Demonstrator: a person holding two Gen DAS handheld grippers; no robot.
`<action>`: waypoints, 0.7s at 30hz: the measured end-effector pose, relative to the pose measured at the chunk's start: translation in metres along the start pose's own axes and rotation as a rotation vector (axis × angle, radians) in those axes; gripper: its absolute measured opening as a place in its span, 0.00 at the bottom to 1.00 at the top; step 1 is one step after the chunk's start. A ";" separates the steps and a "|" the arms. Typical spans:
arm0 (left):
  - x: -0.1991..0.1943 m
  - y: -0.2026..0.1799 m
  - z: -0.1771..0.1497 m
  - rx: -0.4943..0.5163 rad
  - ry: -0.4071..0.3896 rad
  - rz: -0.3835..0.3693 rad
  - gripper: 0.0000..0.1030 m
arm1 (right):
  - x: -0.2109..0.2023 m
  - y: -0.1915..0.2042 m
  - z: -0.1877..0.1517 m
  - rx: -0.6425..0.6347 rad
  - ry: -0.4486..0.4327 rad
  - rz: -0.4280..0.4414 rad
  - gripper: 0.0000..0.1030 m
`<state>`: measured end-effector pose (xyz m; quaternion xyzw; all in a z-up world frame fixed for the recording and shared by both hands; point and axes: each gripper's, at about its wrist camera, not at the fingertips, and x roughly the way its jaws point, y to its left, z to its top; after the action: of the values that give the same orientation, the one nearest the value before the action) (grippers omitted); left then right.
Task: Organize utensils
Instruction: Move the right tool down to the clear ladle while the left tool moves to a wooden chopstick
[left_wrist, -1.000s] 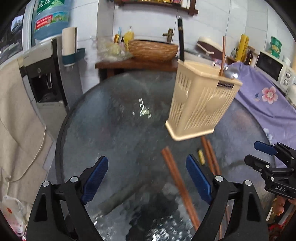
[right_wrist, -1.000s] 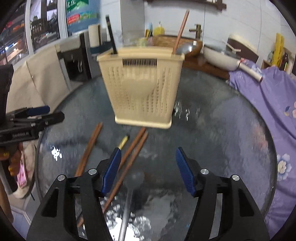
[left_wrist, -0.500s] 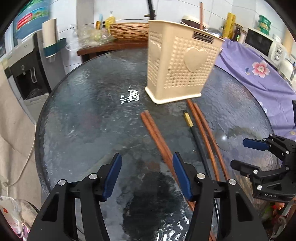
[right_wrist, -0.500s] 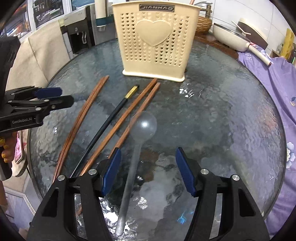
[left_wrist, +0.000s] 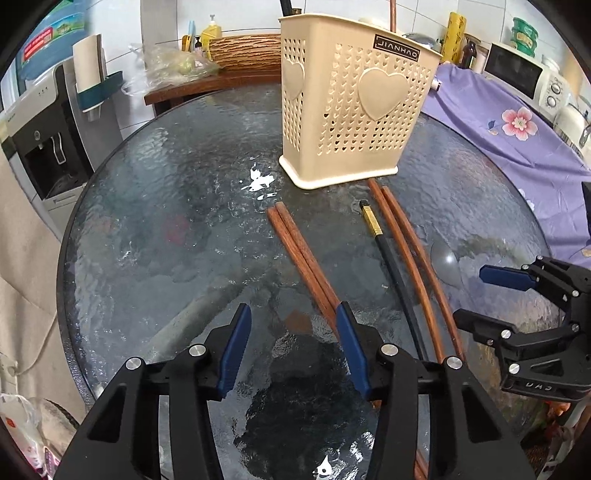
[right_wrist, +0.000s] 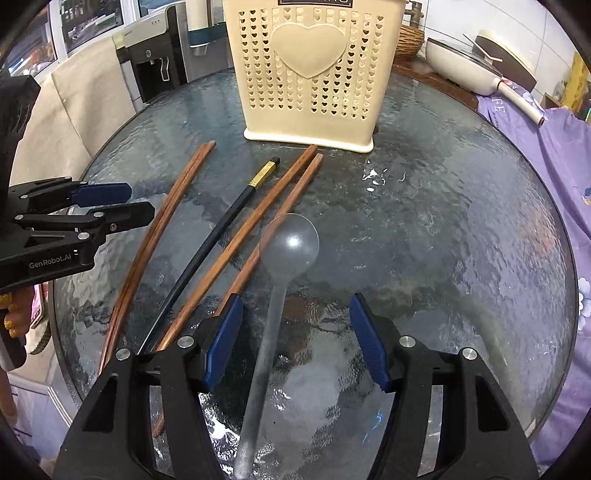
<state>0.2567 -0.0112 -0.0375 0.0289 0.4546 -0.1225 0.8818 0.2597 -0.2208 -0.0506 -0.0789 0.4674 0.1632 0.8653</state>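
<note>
Both tools, the left tool (left_wrist: 291, 343) just narrowing, the right tool (right_wrist: 295, 339) gaping, held nothing; beside the utensil basket (right_wrist: 310, 70), chopsticks (right_wrist: 236, 240) and spoon (right_wrist: 284, 266) awaited sorting.

Utensil basket (right_wrist: 308, 70) stands on desk (right_wrist: 443, 236), beyond both tongs. Spoon (right_wrist: 284, 258) lies between right tongs' (right_wrist: 295, 339) jaws. Chopsticks (right_wrist: 229, 236) lie left of these, running toward left tongs (left_wrist: 291, 343).
</note>
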 end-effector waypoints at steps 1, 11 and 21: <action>0.001 -0.001 0.001 0.001 0.001 0.001 0.45 | 0.000 0.000 0.001 0.000 -0.001 -0.001 0.59; 0.009 -0.005 0.003 0.008 0.012 0.010 0.45 | 0.002 0.001 0.003 0.004 -0.007 -0.003 0.59; 0.017 -0.003 0.010 0.026 0.017 0.065 0.45 | 0.006 0.000 0.010 0.024 -0.003 -0.022 0.59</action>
<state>0.2734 -0.0193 -0.0457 0.0559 0.4594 -0.0994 0.8809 0.2708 -0.2163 -0.0502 -0.0736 0.4671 0.1482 0.8686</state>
